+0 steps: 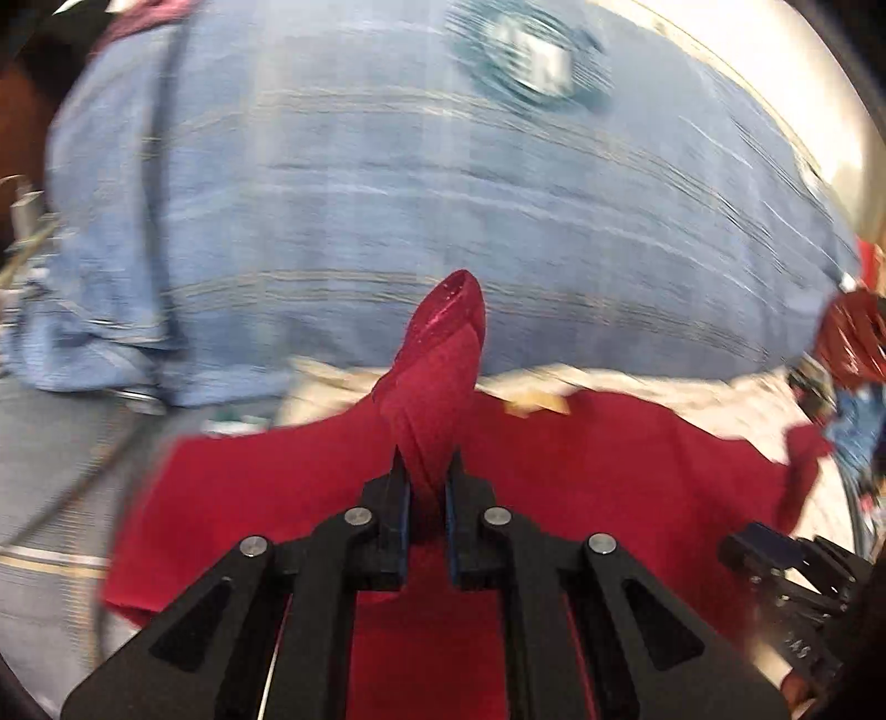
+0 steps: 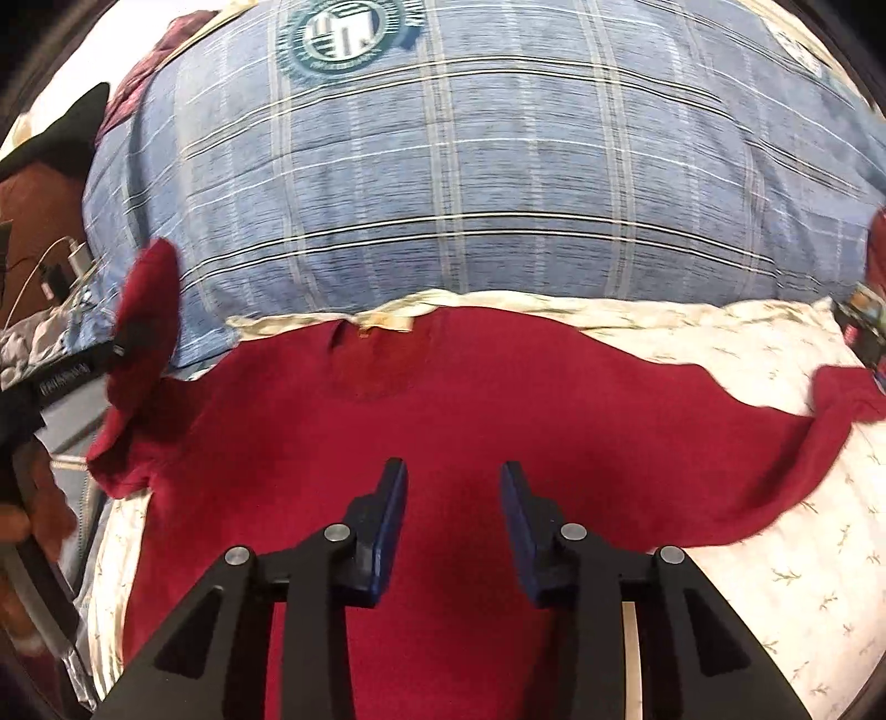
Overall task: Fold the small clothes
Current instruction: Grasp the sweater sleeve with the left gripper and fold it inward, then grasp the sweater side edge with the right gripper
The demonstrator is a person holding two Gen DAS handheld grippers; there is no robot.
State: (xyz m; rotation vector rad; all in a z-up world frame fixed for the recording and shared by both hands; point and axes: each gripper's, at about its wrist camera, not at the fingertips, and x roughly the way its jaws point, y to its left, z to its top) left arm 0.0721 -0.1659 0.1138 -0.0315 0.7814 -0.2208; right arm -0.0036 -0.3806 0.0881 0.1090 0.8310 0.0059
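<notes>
A red shirt [image 2: 443,399] lies spread on a cream patterned sheet [image 2: 775,526], collar toward the far side. My left gripper [image 1: 427,471] is shut on the shirt's left sleeve [image 1: 443,360], which sticks up bunched between the jaws, lifted off the bed; the same sleeve shows raised at the left of the right wrist view [image 2: 147,310]. My right gripper [image 2: 454,482] is open and empty, hovering over the middle of the shirt's body. It also shows at the lower right of the left wrist view [image 1: 786,576]. The shirt's right sleeve [image 2: 847,393] lies flat.
A large blue plaid pillow [image 2: 470,166] with a round teal logo [image 2: 343,39] lies just beyond the shirt's collar. Colourful clothes [image 1: 853,343] sit at the right edge. A brown surface with cables and a charger [image 2: 72,260] is at the left.
</notes>
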